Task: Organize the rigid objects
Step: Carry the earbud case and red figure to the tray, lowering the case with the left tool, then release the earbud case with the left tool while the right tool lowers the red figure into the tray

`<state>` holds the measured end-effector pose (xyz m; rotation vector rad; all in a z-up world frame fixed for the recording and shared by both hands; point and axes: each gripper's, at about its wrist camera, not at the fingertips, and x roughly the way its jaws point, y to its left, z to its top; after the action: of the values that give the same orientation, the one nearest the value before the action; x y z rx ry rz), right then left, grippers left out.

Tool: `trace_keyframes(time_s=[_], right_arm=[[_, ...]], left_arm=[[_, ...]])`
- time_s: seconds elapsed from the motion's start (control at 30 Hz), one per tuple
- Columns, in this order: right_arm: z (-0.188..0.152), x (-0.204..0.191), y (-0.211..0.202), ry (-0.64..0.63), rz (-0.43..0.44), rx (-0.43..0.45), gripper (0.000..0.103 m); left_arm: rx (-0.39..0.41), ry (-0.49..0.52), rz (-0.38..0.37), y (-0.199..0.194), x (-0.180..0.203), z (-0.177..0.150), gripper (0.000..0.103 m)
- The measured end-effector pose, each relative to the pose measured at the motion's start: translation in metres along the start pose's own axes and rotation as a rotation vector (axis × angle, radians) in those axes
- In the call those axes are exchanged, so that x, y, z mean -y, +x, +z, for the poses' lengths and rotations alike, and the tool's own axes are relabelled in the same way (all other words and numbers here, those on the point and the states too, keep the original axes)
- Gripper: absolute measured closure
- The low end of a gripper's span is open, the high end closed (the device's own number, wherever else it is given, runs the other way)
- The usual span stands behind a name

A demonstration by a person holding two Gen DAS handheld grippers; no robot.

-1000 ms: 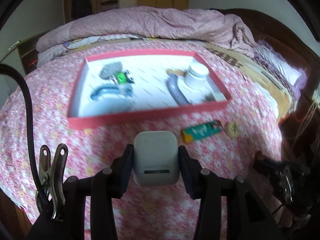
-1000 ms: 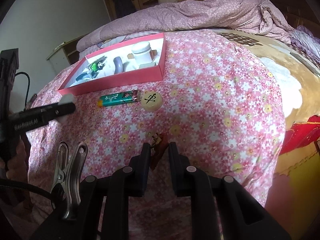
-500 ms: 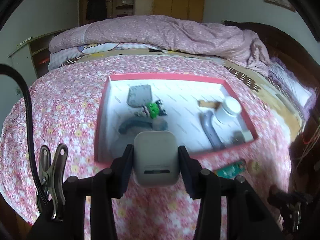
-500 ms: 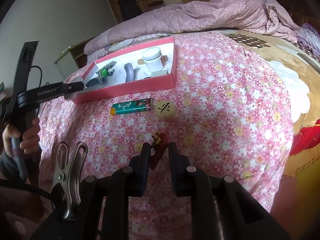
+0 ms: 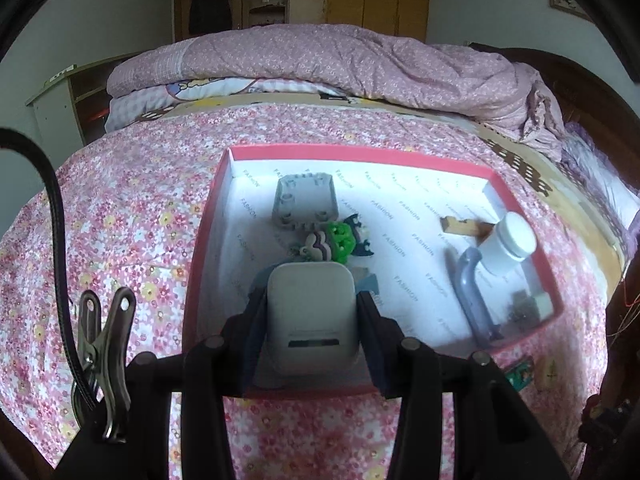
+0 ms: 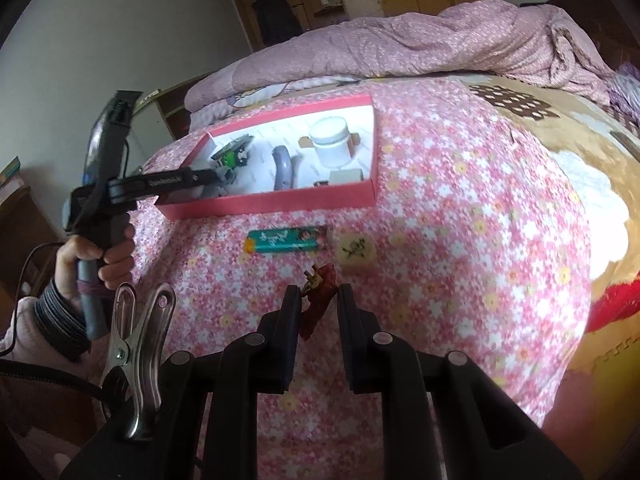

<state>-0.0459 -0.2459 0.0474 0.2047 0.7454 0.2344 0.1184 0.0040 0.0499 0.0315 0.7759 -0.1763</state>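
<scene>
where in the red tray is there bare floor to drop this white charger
Bare floor in the red tray: the middle strip between the green toy and purple pipe, plus the far edge. Crowded around the white jar and the grey block.

inside the red tray [image 5: 202, 240] we find bare floor across the middle [image 5: 400, 240] and far end. the left half is crowded by a grey block [image 5: 304, 196] and green toy [image 5: 340, 238]; a white jar [image 5: 506, 240] and grey pipe [image 5: 472, 292] crowd the right. on the bed, a green lighter [image 6: 286, 239] and round token [image 6: 356, 249] lie before the tray; the spread to their right [image 6: 480, 220] is open.
</scene>
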Motion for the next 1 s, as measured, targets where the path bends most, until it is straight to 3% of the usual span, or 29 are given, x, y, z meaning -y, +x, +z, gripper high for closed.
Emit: trace_keyframes(time_s=[0.23, 0.47, 0.73, 1.0], right_arm=[[0.035, -0.011, 0.01, -0.058, 0.006, 0.006, 0.083], [0.083, -0.009, 0.036, -0.052, 0.01, -0.004, 0.083], [0.135, -0.002, 0.07, -0.038, -0.036, -0.014, 0.083], [0.17, 0.009, 0.114, -0.041, -0.092, -0.095, 0.083]], left_arm=[[0.007, -0.005, 0.017, 0.006, 0.0, 0.0, 0.055], [-0.001, -0.093, -0.014, 0.007, -0.005, 0.001, 0.038], [-0.023, -0.084, 0.026, 0.011, -0.006, -0.005, 0.034], [-0.021, -0.074, 0.026, 0.01, -0.004, -0.007, 0.033]])
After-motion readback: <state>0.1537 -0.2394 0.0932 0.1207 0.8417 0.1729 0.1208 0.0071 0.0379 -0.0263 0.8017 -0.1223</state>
